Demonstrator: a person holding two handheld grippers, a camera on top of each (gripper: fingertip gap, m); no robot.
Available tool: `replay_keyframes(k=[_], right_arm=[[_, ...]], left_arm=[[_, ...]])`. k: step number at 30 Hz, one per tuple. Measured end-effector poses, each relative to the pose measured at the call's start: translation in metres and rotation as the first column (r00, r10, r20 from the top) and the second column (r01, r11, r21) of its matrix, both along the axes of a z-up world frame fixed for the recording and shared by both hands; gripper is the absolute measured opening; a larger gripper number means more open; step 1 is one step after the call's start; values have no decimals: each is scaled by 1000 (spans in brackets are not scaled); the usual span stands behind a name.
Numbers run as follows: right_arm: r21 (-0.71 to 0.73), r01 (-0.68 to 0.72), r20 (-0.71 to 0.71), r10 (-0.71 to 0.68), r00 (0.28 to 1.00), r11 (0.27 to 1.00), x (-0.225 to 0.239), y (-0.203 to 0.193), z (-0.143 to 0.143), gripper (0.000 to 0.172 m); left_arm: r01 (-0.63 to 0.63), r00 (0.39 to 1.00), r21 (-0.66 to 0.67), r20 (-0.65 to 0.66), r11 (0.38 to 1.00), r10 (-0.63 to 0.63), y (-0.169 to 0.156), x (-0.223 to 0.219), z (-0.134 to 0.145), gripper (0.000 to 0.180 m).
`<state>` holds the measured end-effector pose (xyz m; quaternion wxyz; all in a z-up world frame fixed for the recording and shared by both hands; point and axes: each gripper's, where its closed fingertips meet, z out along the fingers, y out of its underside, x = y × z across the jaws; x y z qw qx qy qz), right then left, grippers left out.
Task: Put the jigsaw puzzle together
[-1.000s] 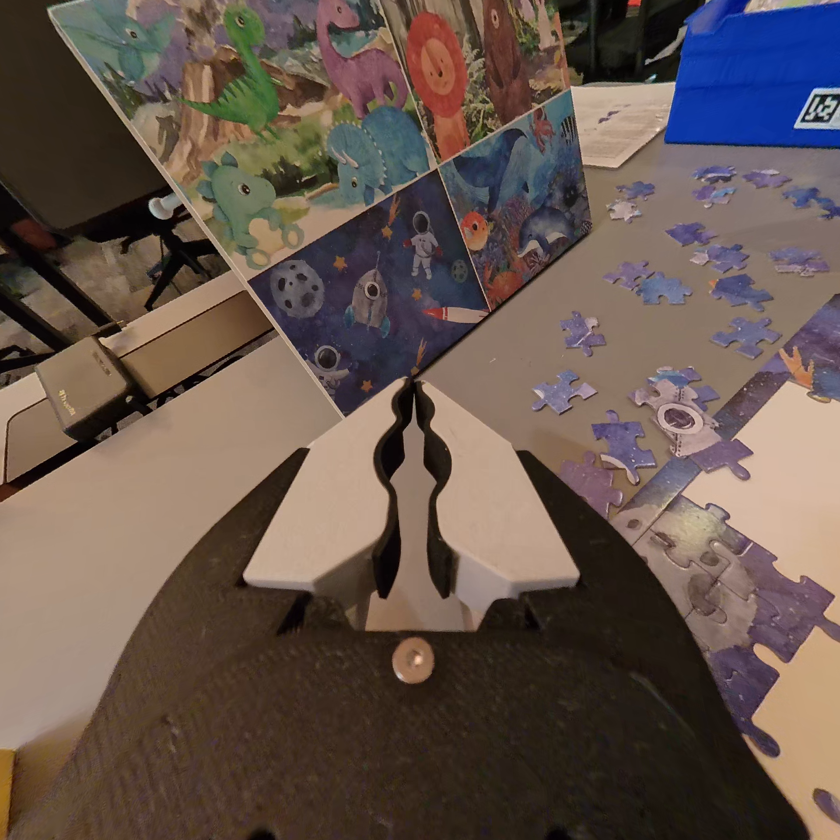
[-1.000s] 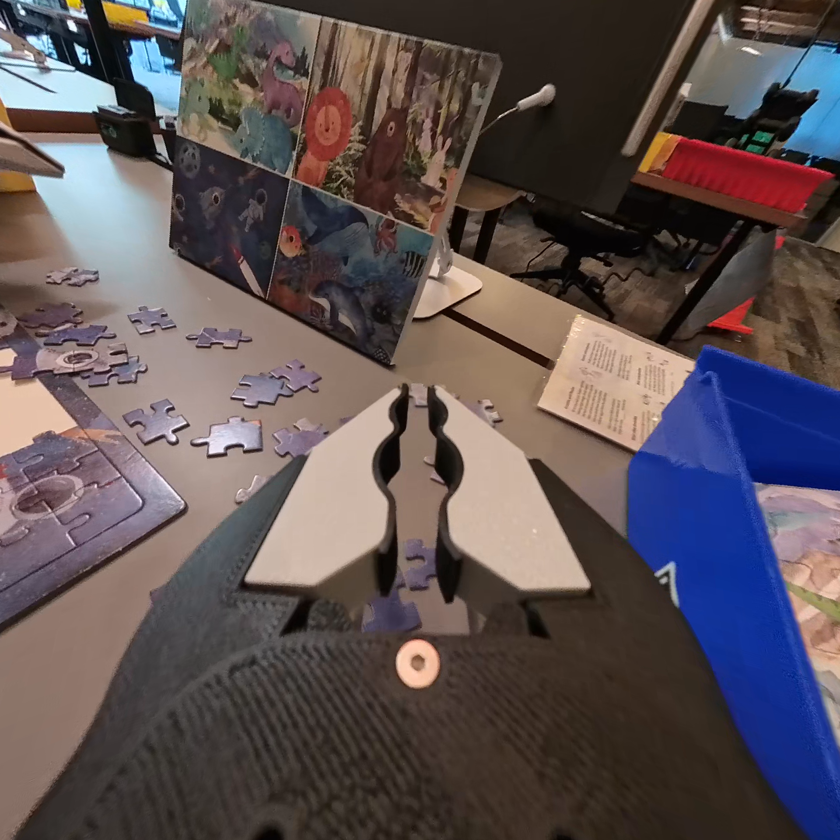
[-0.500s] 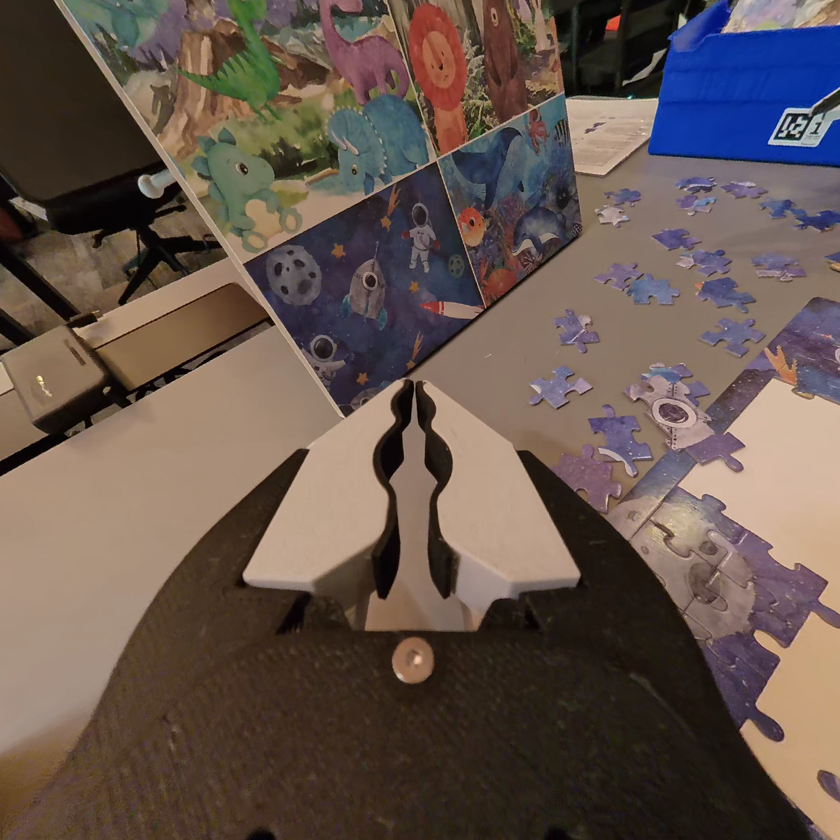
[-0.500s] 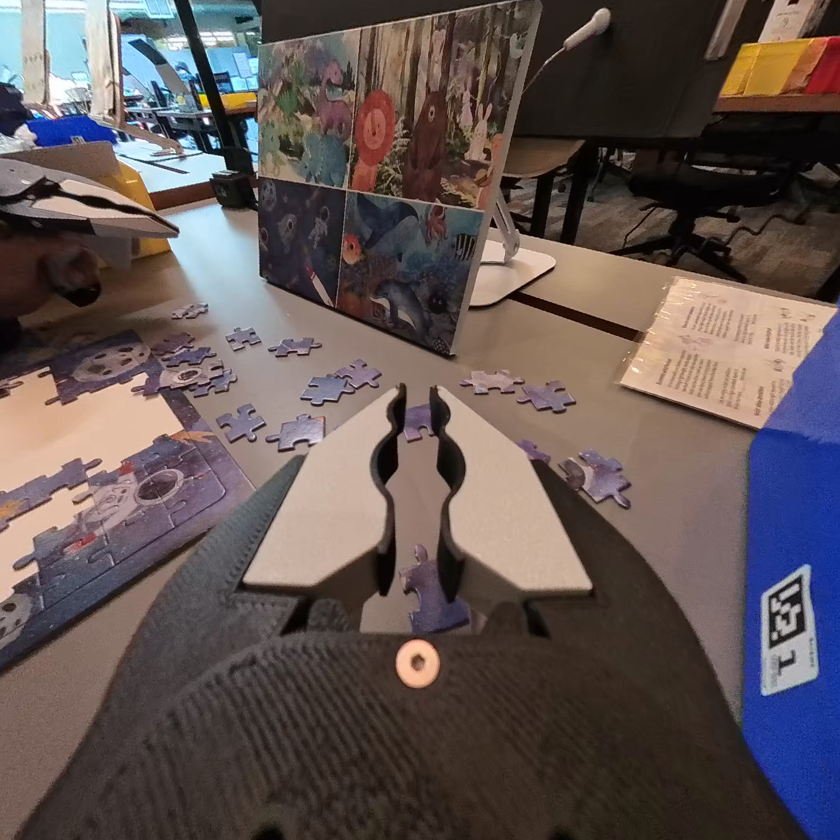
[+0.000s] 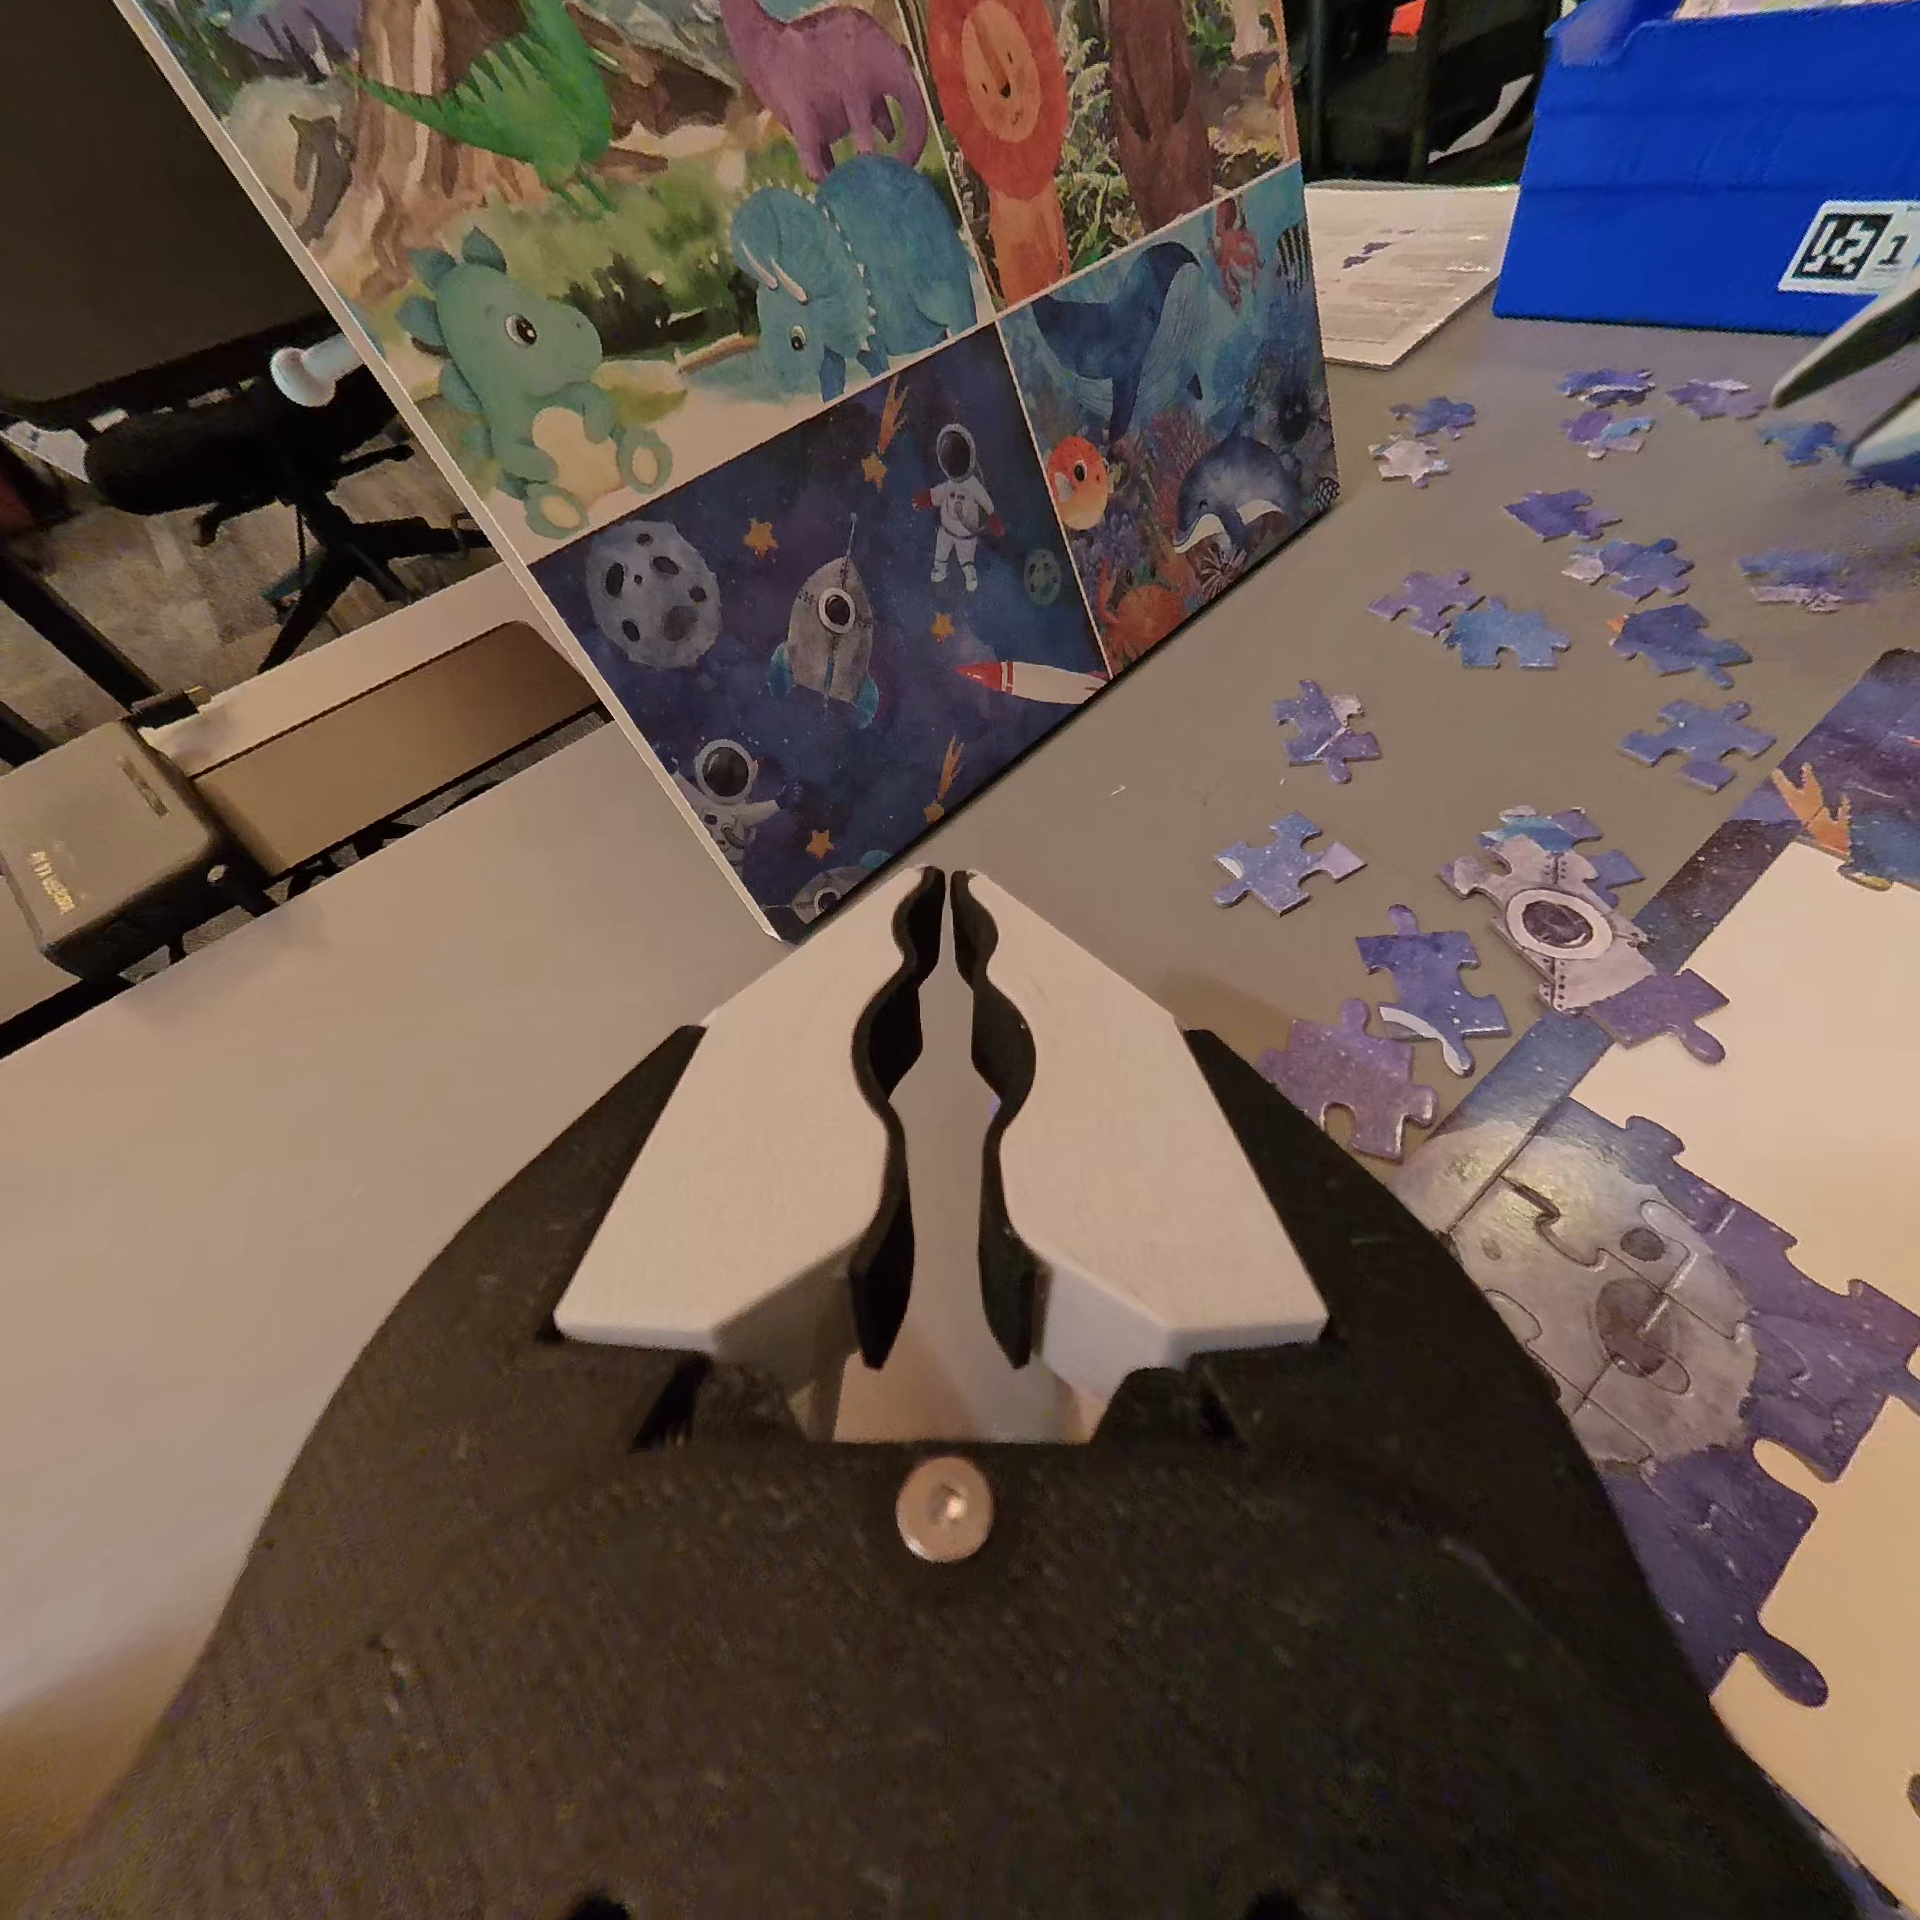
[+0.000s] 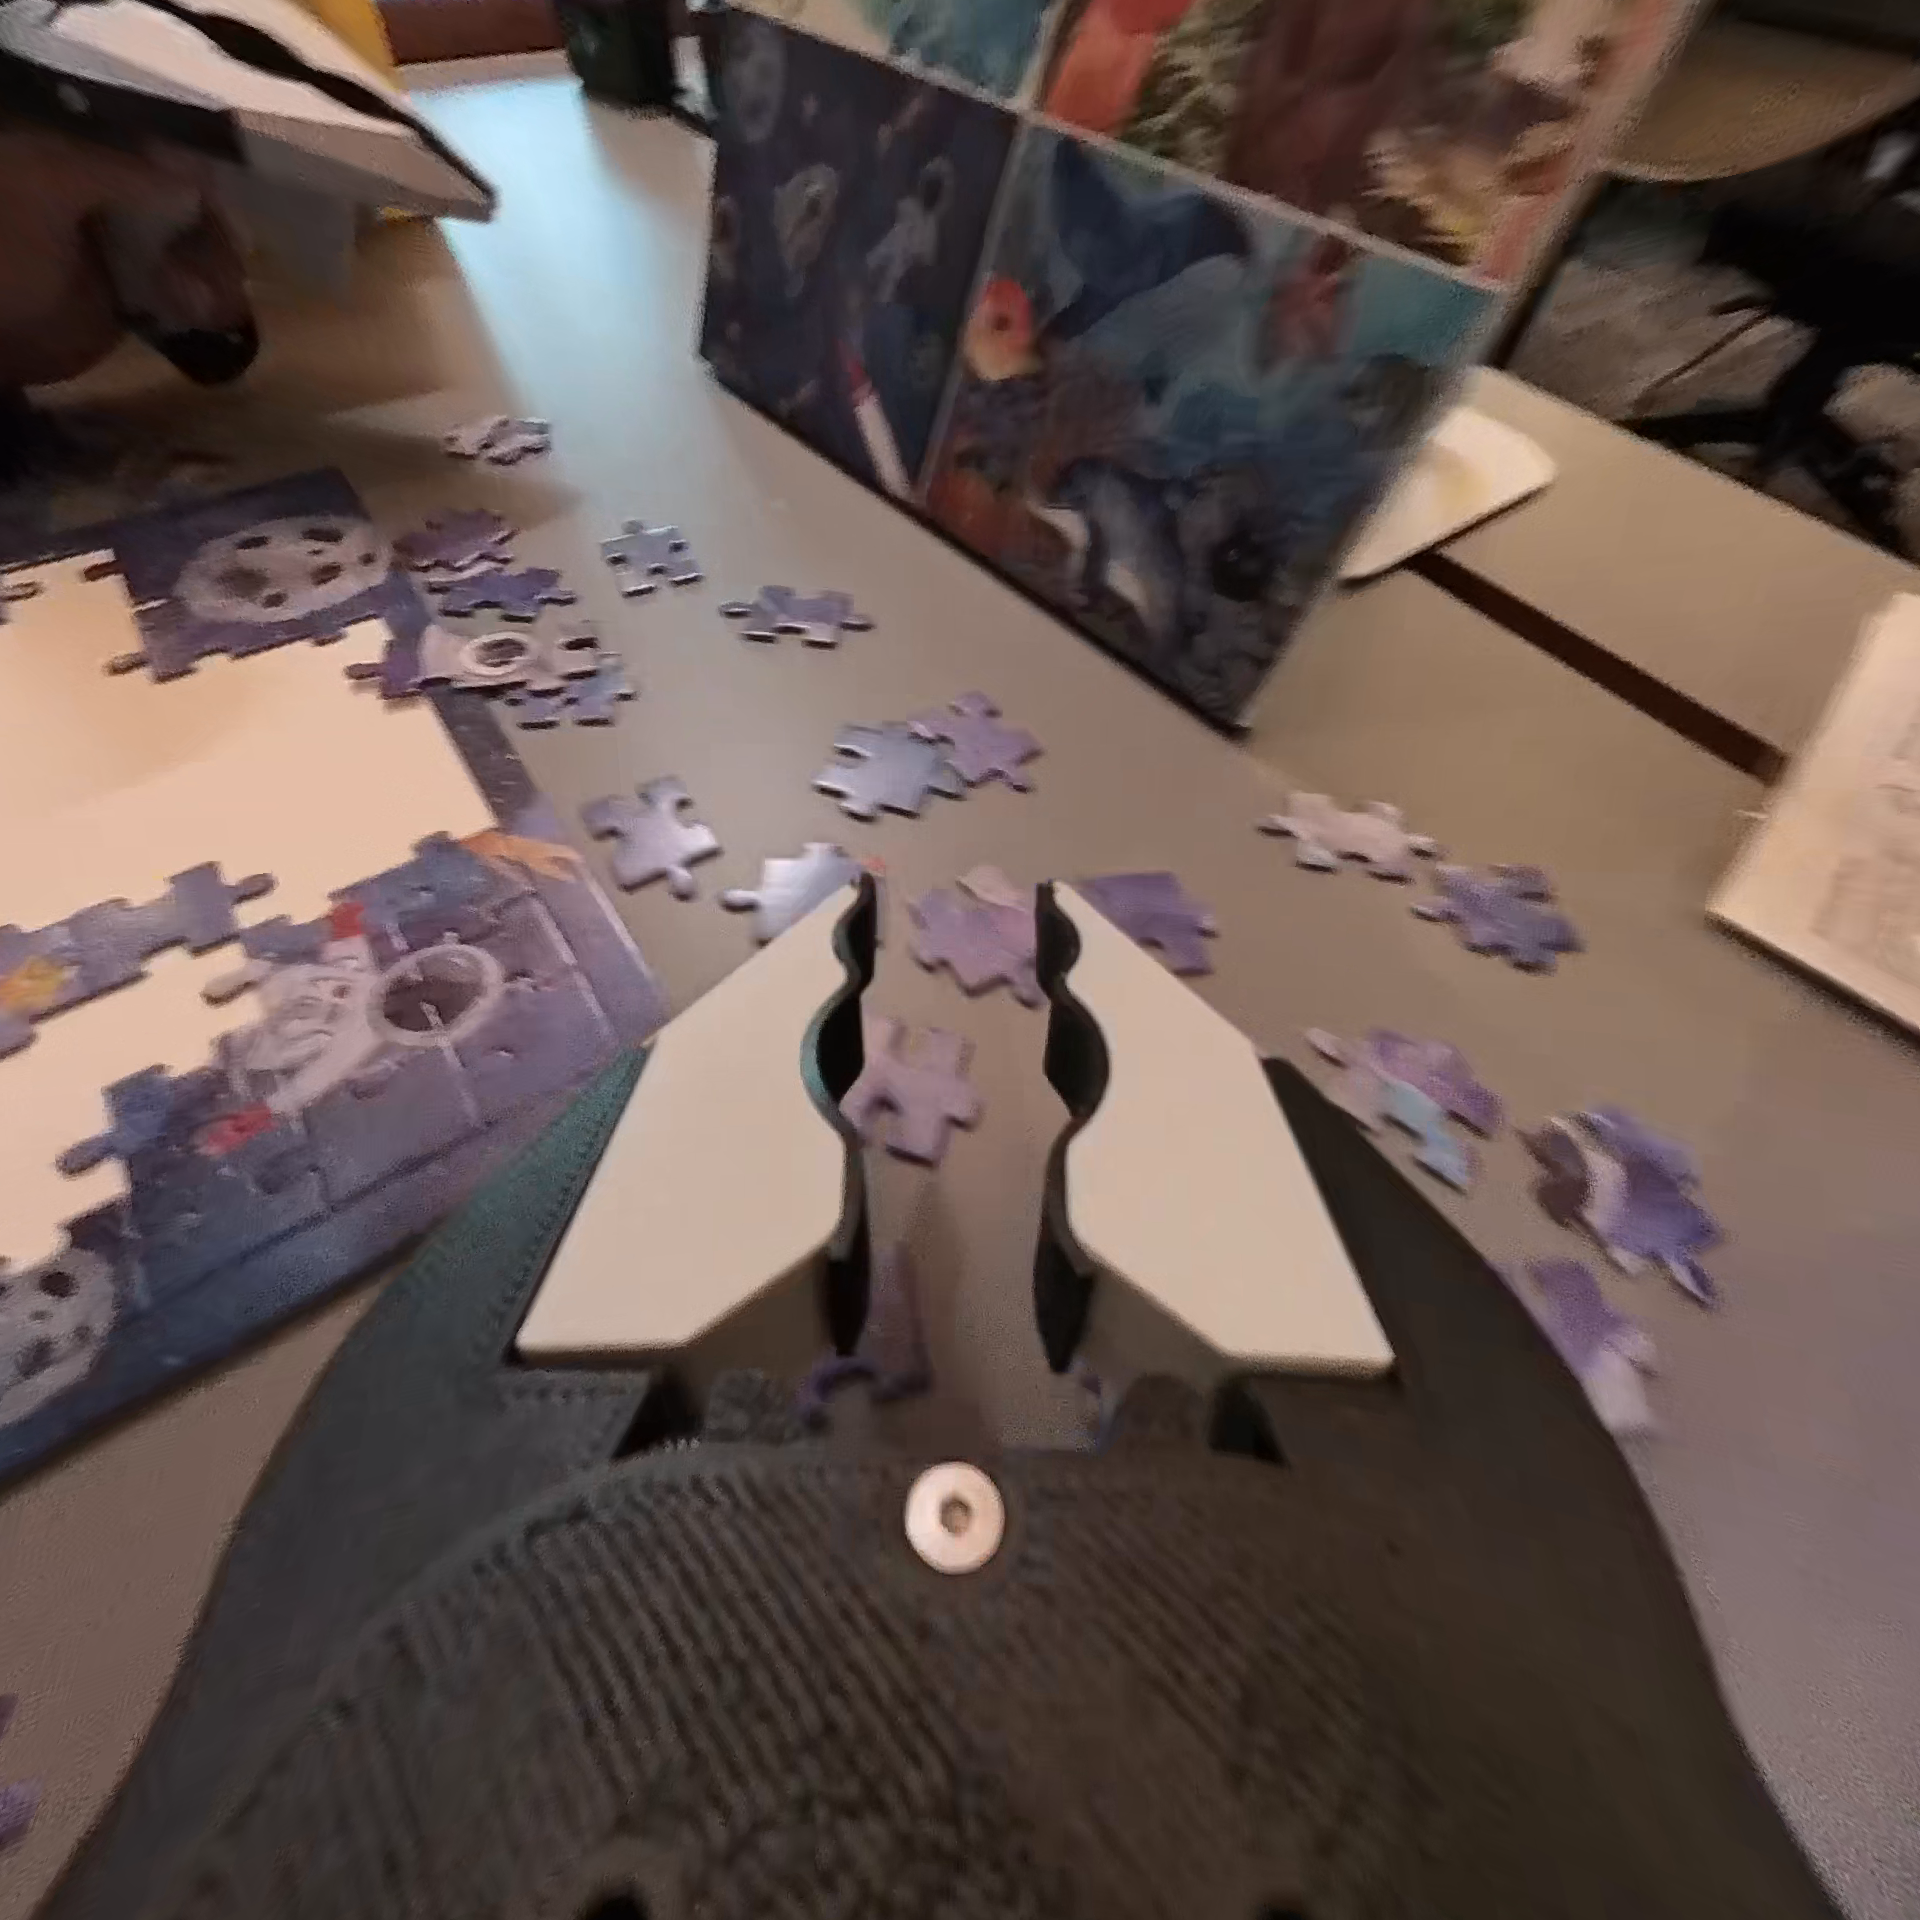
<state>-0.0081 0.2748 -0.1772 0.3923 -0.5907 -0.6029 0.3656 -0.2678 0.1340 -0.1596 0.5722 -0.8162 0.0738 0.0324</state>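
Each gripper, the left gripper (image 5: 940, 883) and the right gripper (image 6: 956, 899), has two pale grey wedge-shaped fingers (image 5: 758, 1153) lined with wavy black pads (image 6: 1070, 1049), seated in a ribbed black housing (image 6: 935, 1714) bearing one silver screw (image 5: 943, 1522) at lower centre of frame.

Bare counter (image 5: 312, 1039) lies left of the upright picture board (image 5: 831, 468); loose puzzle pieces (image 6: 894, 769) and a blue bin (image 5: 1683, 177) crowd the right.
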Motion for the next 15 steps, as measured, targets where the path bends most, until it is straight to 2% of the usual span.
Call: replay_keyframes(k=[4, 7, 15], right_arm=[[-9, -68, 106, 69, 992, 998, -23, -30, -16, 33], [13, -65, 205, 61, 977, 998, -24, -30, -33, 36], [18, -60, 274, 52, 960, 998, -24, -29, -46, 41]], left_arm=[[-3, 1000, 3, -1, 1000, 3, 0, -1, 0, 0], [0, 1000, 4, -6, 1000, 0, 0, 0, 1, 0], [17, 998, -16, -60, 1000, -18, 2, 7, -3, 0]])
